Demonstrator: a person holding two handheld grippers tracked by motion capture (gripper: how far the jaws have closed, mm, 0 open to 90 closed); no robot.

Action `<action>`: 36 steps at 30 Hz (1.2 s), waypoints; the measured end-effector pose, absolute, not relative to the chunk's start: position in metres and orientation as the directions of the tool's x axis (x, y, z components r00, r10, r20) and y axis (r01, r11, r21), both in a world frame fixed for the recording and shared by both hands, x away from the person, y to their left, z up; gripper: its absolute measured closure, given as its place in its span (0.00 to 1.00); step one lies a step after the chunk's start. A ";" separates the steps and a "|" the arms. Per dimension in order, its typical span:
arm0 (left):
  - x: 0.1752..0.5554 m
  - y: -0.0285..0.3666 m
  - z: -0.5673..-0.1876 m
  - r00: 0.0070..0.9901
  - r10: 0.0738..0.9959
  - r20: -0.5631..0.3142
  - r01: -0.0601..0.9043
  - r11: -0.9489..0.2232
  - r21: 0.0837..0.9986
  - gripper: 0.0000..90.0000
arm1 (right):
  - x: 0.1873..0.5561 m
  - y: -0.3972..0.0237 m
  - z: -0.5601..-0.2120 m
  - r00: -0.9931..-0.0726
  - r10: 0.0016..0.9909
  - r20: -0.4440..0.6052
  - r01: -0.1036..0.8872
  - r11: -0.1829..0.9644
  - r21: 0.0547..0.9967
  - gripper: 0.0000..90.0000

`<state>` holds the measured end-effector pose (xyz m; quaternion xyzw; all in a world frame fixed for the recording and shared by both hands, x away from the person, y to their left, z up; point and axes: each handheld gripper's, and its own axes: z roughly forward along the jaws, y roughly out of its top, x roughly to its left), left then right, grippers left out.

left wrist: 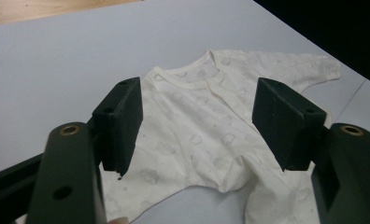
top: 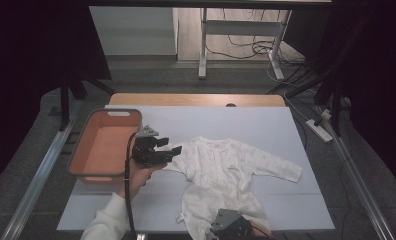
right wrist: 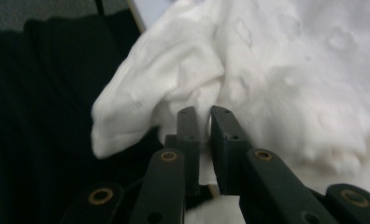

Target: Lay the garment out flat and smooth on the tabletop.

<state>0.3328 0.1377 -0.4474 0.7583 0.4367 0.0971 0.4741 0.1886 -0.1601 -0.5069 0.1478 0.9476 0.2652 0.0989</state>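
Note:
A white baby romper (top: 226, 172) lies spread on the white table sheet (top: 266, 120), collar toward the far side, sleeves out to both sides. My left gripper (top: 170, 146) hovers over its left sleeve, jaws wide apart with nothing between them; in the left gripper view the romper (left wrist: 211, 126) lies beyond the open gripper (left wrist: 197, 126). My right gripper (top: 232, 224) is at the romper's bottom edge by the table's near side. In the right gripper view that gripper (right wrist: 202, 122) is shut on a fold of the romper's leg cloth (right wrist: 174, 79).
An orange basket with a grey rim (top: 86, 175) stands at the left of the table, next to my left hand. The wooden table edge (top: 196, 99) shows at the far side. Table legs and cables (top: 246, 47) lie on the floor beyond.

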 end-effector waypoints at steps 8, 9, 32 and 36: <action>0.333 0.135 -0.447 0.606 0.751 -0.264 0.567 -0.175 0.805 0.37 | 0.177 -0.189 -0.495 -0.929 0.360 -0.082 0.247 0.772 0.585 0.83; 0.333 0.134 -0.446 0.606 0.750 -0.264 0.568 -0.176 0.804 0.37 | 0.177 -0.188 -0.494 -0.926 0.368 -0.084 0.248 0.762 0.598 0.77; 0.331 0.139 -0.448 0.596 0.757 -0.268 0.572 -0.167 0.803 0.37 | 0.223 -0.088 -0.514 -0.952 0.305 -0.028 0.226 0.759 0.610 0.50; 0.330 0.143 -0.447 0.590 0.761 -0.271 0.572 -0.157 0.806 0.37 | 0.215 -0.085 -0.516 -0.962 0.272 -0.037 0.197 0.777 0.598 0.51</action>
